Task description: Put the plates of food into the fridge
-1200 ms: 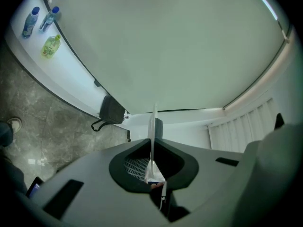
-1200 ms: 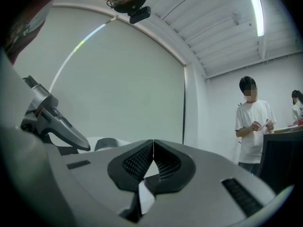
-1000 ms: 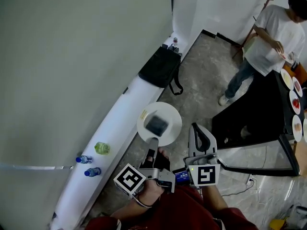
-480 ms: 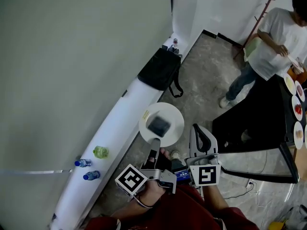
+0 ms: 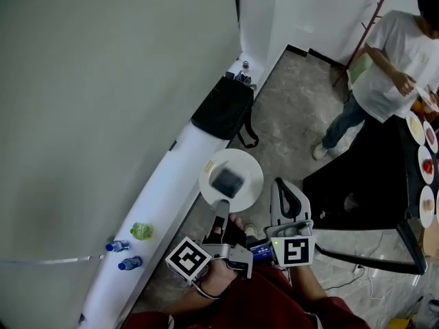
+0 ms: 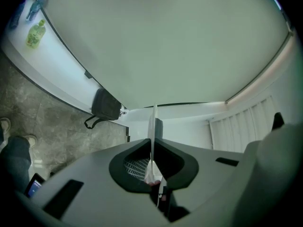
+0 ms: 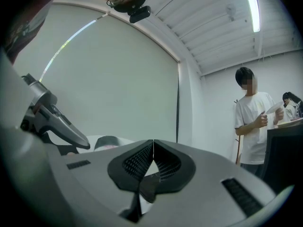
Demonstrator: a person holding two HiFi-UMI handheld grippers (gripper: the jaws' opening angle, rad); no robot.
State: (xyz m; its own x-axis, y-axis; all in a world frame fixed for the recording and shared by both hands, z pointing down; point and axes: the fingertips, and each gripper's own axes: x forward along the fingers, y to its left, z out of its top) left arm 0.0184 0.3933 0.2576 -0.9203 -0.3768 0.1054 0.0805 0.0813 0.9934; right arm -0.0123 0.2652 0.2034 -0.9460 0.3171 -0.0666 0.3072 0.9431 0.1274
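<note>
A white plate [image 5: 248, 170] with a dark square piece of food [image 5: 226, 180] hangs over the stone floor, and my left gripper [image 5: 221, 205] is shut on its near rim. In the left gripper view the plate [image 6: 155, 119] stands edge-on, pinched between the jaws of the left gripper [image 6: 153, 143]. My right gripper [image 5: 279, 184] rides beside it on the right, shut with nothing in it; its jaws meet along a closed line in the right gripper view [image 7: 153, 148]. No fridge shows in any view.
A white ledge [image 5: 164, 190] along the grey-green wall carries a black bag [image 5: 221, 108], two small bottles [image 5: 128, 262] and a green object [image 5: 142, 231]. A person [image 5: 387, 67] stands by a black table [image 5: 370, 177] bearing several plates [image 5: 426, 163].
Both grippers and the held plate have travelled together across the floor. The ledge, bag and bottles have slid down and left in the head view. The person by the table has shifted slightly.
</note>
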